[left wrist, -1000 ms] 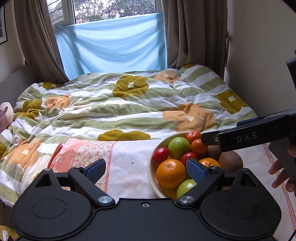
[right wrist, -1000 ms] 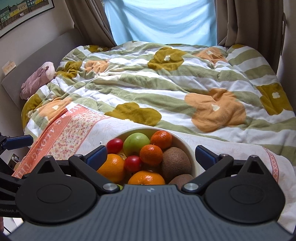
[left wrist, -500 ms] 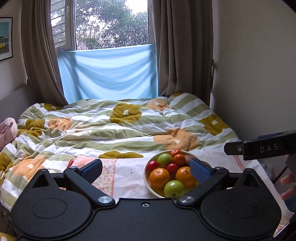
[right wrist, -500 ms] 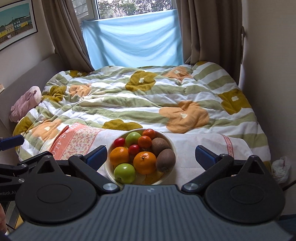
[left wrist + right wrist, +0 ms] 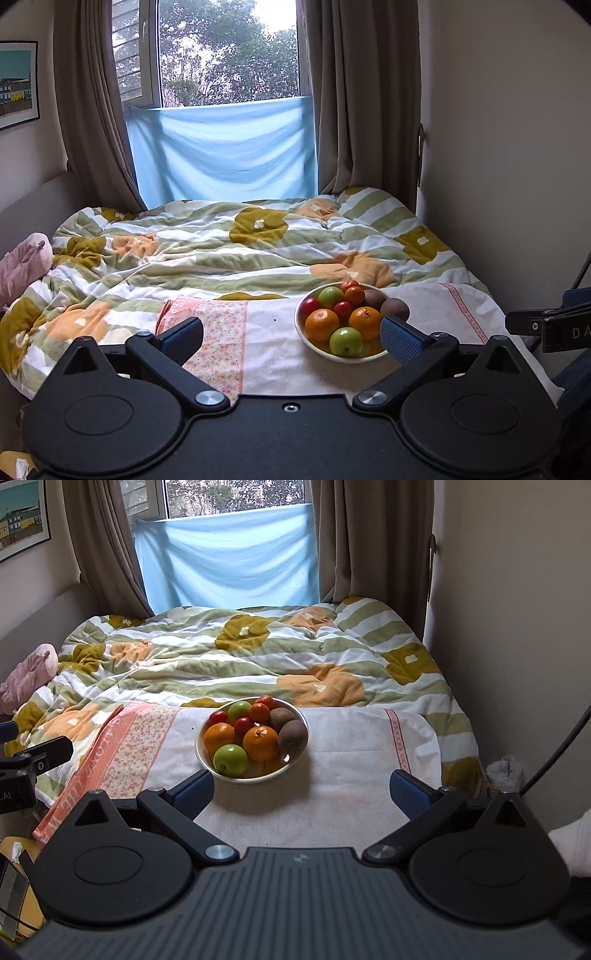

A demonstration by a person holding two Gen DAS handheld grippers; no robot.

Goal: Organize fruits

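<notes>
Fruits (image 5: 255,734) — oranges, green apples, kiwis, small red ones — heaped in white bowl (image 5: 295,762), both tools (image 5: 291,332) (image 5: 303,788) released, empty

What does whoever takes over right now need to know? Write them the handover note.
Left gripper: open, empty.
Right gripper: open, empty.
Both are back from the bowl, which sits on the towel at the foot of the bed.
In the bowl: oranges, green apples, kiwis and small red fruits, all mixed together.
Done: all fruit is in the bowl; none lies loose.
Left: possibly nothing; any sorting by kind is not done.
</notes>
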